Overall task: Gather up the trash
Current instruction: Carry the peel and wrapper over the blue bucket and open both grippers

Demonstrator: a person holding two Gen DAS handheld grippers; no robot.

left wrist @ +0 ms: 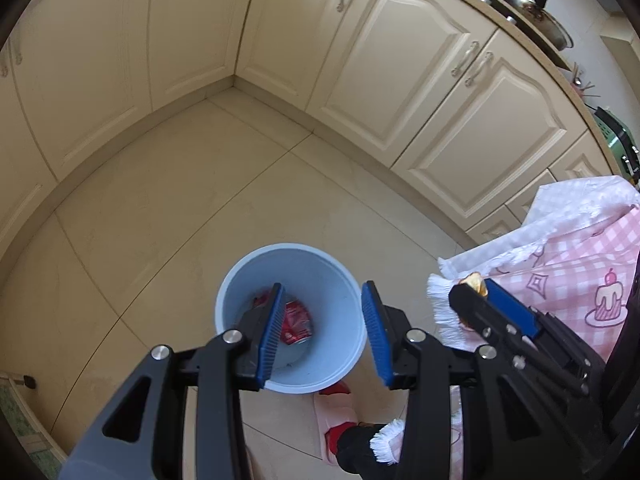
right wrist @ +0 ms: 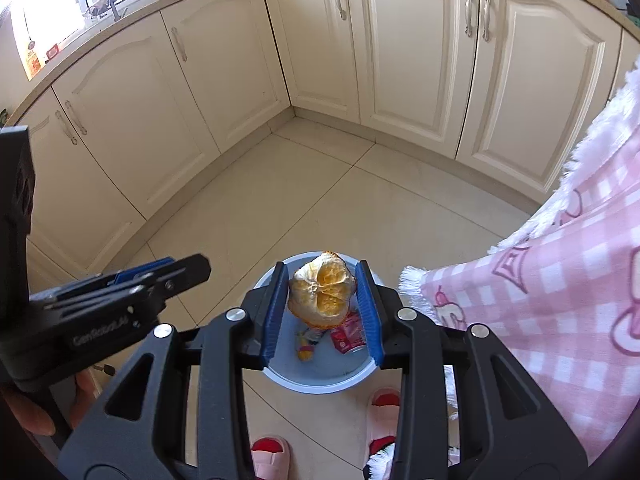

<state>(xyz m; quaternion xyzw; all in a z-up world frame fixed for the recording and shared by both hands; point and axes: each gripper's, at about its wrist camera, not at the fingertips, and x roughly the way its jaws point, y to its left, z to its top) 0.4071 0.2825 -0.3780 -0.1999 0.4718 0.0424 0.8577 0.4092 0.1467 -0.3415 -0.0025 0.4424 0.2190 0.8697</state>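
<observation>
- The floor (left wrist: 192, 184) is pale cream tile with thin grout lines, clean and slightly glossy, running into a corner of the kitchen.
- Cream cabinets (right wrist: 408, 52) with raised panel doors and curved metal handles wrap around that corner on both sides, with a plain plinth along the base.
- A worktop (right wrist: 132, 8) runs along the top of the cabinets; a tap and a bright window show at the far left in the right wrist view, and pans (left wrist: 536, 12) sit on the counter in the left wrist view.
- A light blue bin (left wrist: 240, 276) stands on the tiles, open at the top.
- Inside the bin lie a crushed red can (left wrist: 297, 322) and a small yellowish wrapper (right wrist: 306, 346).
- The left gripper (left wrist: 322, 334) hangs over the bin with its blue-padded jaws spread apart and nothing between them.
- The right gripper (right wrist: 322, 308) is held above the bin, its jaws pressed against either side of a dried orange peel (right wrist: 322, 294), which is clear of the bin's contents.
- A pink checked cloth (right wrist: 560, 280) with a white fringe hangs at the right, just beside the bin.
- The person's feet in pink slippers (right wrist: 270, 458) stand on the tiles on the near side of the bin.
</observation>
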